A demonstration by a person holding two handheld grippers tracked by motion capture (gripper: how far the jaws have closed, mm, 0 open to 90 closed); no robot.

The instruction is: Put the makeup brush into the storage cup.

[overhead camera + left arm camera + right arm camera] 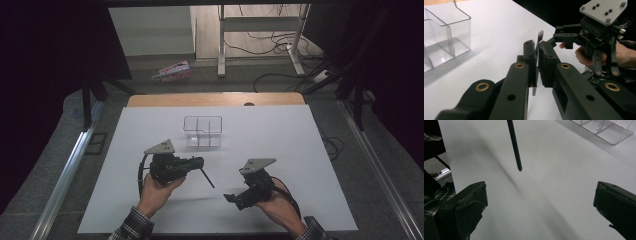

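Black rod (207, 178) clamped in left tool (538, 53) | left gripper view: shiny tip | right tool (540, 202) apart, empty

The left gripper (200, 164) grips a thin black rod (207, 178) above the worktop (300, 150); the right gripper (231, 198) sits nearby.

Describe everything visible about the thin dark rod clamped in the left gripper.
The thin dark rod is slim, straight and black, with a rounded tip and a matte look; its material cannot be told. The left gripper is shut on one end, where a flat silvery part shows between the pads. The free end slants out and down toward the white table, in front of the open right gripper, which does not touch it. Whether the tip touches the table is unclear.
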